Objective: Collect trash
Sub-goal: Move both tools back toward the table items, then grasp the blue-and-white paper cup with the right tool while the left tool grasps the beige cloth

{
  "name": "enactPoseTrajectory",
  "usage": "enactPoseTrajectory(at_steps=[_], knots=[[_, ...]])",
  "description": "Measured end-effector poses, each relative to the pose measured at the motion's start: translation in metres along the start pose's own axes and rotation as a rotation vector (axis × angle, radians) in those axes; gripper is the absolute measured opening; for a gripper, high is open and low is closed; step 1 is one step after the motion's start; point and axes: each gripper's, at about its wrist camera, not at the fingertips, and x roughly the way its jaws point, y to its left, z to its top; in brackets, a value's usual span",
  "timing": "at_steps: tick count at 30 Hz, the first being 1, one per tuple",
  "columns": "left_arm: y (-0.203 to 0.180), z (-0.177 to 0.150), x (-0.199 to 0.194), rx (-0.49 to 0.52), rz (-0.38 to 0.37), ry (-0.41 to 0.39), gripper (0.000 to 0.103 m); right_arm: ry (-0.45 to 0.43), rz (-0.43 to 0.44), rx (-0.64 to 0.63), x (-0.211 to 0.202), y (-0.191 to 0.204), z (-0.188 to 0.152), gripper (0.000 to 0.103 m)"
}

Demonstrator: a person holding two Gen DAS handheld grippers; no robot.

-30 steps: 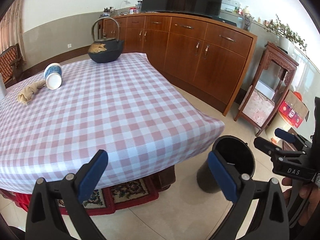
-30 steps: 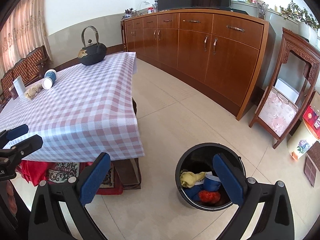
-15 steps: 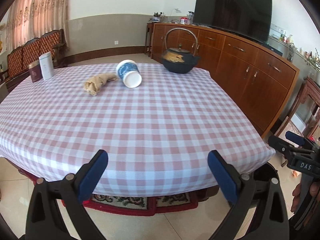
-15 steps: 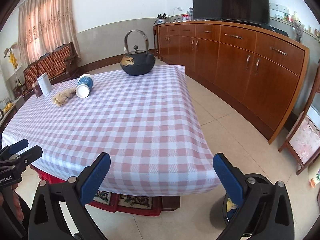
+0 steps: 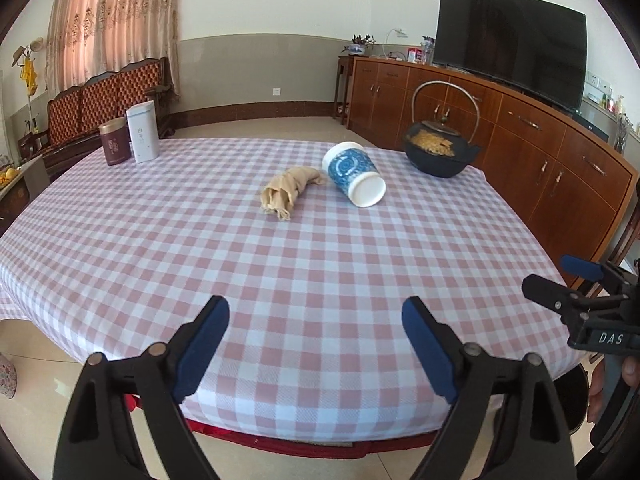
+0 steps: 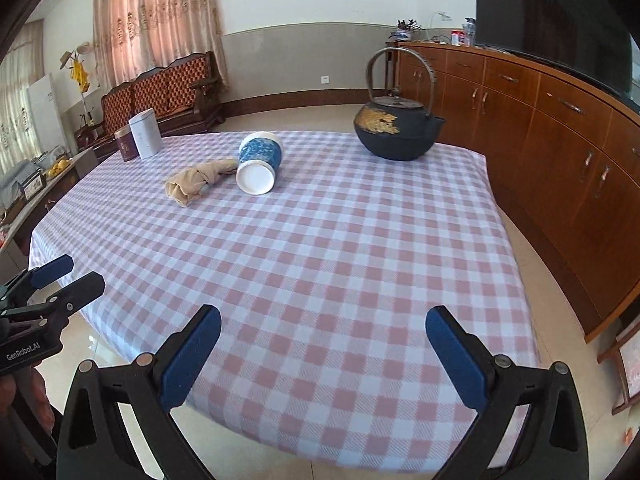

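A blue-and-white paper cup [image 5: 354,178] lies on its side on the checked tablecloth [image 5: 280,280], with a crumpled beige rag [image 5: 289,191] just left of it. Both also show in the right wrist view, the cup [image 6: 258,162] and the rag [image 6: 198,181]. My left gripper [image 5: 316,350] is open and empty over the table's near edge, far short of them. My right gripper [image 6: 322,354] is open and empty over the near right corner. Each gripper shows at the edge of the other's view, the right one [image 5: 568,280] and the left one [image 6: 60,280].
A black iron teapot [image 5: 440,152] stands at the table's far right. A maroon tin [image 5: 115,147] and a white tin [image 5: 142,137] stand at the far left. A wooden sideboard [image 6: 560,128] with a TV [image 5: 508,48] runs along the right. A bench [image 5: 100,100] is behind.
Both grippers have swung left and up from the black bin on the floor to face the table. The bin has dropped out of view. Both stay open and empty.
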Motion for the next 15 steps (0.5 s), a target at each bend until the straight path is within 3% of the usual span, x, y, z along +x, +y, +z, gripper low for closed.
enactPoseTrajectory(at_steps=[6,8,9,14,15], knots=[[0.036,0.032,0.040,-0.024,0.010,0.007,0.078,0.004,0.043,-0.053,0.043,0.027,0.036,0.099],[0.043,0.044,0.059,-0.020,0.009,0.016,0.077,0.014,0.071,-0.063,0.063,0.034,0.049,0.081],[0.044,0.049,0.067,-0.020,0.001,0.023,0.076,0.020,0.080,-0.072,0.072,0.037,0.055,0.079],[0.035,0.072,0.114,0.025,-0.013,0.085,0.068,0.055,0.095,-0.097,0.123,0.047,0.083,0.076],[0.035,0.075,0.123,0.029,-0.014,0.098,0.063,0.063,0.102,-0.092,0.131,0.047,0.088,0.076]])
